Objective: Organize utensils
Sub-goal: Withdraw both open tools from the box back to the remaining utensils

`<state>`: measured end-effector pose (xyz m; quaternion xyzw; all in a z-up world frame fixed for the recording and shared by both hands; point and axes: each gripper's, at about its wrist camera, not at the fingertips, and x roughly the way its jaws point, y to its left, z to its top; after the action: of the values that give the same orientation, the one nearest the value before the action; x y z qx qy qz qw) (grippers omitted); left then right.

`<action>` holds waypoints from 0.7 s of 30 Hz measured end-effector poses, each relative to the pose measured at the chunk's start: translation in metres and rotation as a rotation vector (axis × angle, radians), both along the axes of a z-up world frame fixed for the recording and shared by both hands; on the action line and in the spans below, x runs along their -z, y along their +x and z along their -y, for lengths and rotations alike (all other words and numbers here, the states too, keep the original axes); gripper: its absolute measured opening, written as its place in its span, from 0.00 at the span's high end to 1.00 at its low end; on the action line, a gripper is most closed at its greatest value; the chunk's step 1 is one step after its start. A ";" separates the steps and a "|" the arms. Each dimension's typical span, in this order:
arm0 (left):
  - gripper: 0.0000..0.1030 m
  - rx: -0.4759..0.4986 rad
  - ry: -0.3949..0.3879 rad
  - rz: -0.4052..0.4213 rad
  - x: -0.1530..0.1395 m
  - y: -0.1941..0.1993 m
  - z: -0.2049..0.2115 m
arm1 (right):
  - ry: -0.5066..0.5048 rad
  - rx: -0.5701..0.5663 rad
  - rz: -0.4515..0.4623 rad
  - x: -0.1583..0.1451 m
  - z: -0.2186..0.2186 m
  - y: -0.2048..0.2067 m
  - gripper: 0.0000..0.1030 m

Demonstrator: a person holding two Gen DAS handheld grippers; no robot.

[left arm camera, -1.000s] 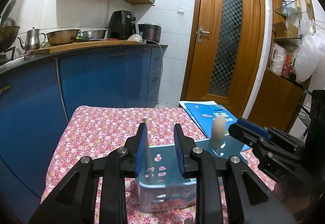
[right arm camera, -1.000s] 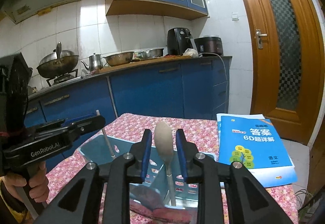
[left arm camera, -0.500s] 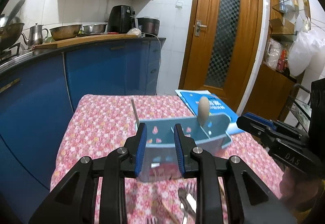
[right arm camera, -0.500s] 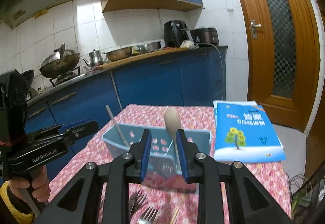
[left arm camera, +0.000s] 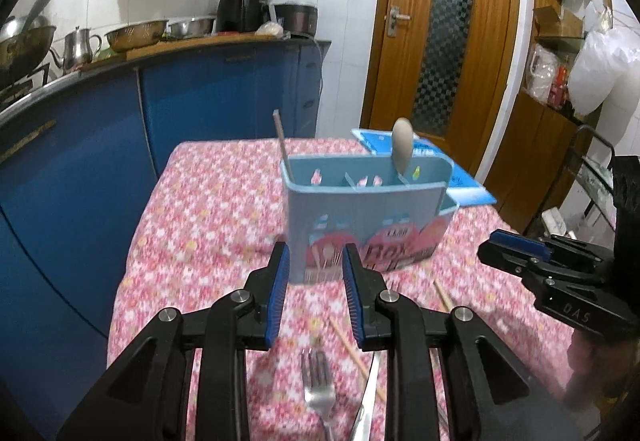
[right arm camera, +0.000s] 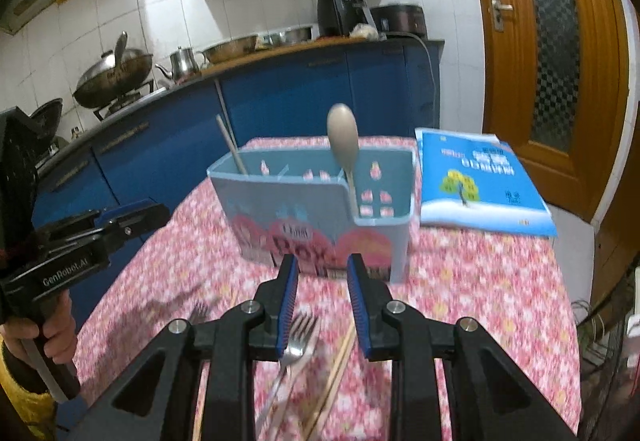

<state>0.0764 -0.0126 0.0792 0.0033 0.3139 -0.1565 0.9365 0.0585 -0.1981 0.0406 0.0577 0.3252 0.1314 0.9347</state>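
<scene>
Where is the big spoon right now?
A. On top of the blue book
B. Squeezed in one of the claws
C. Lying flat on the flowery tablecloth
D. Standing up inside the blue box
D: the spoon stands upright in the blue box, bowl end poking above the rim, while the right claw is open and empty.

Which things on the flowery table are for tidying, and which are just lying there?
For tidying:
light blue plastic utensil box
beige spoon
silver metal fork
wooden chopsticks

Just lying there:
blue paper booklet
</scene>
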 end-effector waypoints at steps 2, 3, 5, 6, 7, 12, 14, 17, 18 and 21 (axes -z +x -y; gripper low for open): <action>0.74 -0.005 0.014 -0.018 0.005 -0.002 -0.002 | 0.000 0.000 -0.024 0.006 0.001 -0.003 0.73; 0.74 -0.007 0.021 -0.029 0.007 -0.003 -0.002 | -0.002 0.000 -0.038 0.010 0.002 -0.004 0.73; 0.74 -0.007 0.029 -0.057 0.013 -0.004 -0.004 | -0.008 0.000 -0.062 0.015 0.002 -0.006 0.73; 0.74 -0.007 0.031 -0.067 0.015 -0.005 -0.005 | -0.011 0.001 -0.075 0.018 0.002 -0.007 0.73; 0.74 -0.008 0.033 -0.080 0.018 -0.005 -0.006 | -0.013 0.001 -0.088 0.021 0.003 -0.008 0.73; 0.74 -0.007 0.039 -0.147 0.032 -0.009 -0.010 | 0.001 0.011 -0.147 0.033 0.006 -0.012 0.73; 0.74 -0.004 0.041 -0.184 0.038 -0.010 -0.011 | 0.001 0.014 -0.169 0.037 0.008 -0.014 0.73; 0.74 0.008 0.054 -0.232 0.045 -0.012 -0.010 | -0.002 0.017 -0.210 0.042 0.009 -0.016 0.73; 0.74 0.012 0.059 -0.244 0.047 -0.013 -0.010 | 0.000 0.016 -0.225 0.044 0.010 -0.017 0.73; 0.74 0.023 0.075 -0.289 0.054 -0.014 -0.009 | 0.010 0.016 -0.264 0.049 0.012 -0.016 0.73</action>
<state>0.0620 -0.0039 0.0253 0.0191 0.4511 -0.1544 0.8788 0.0420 -0.2096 -0.0084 0.0819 0.4441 0.1169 0.8845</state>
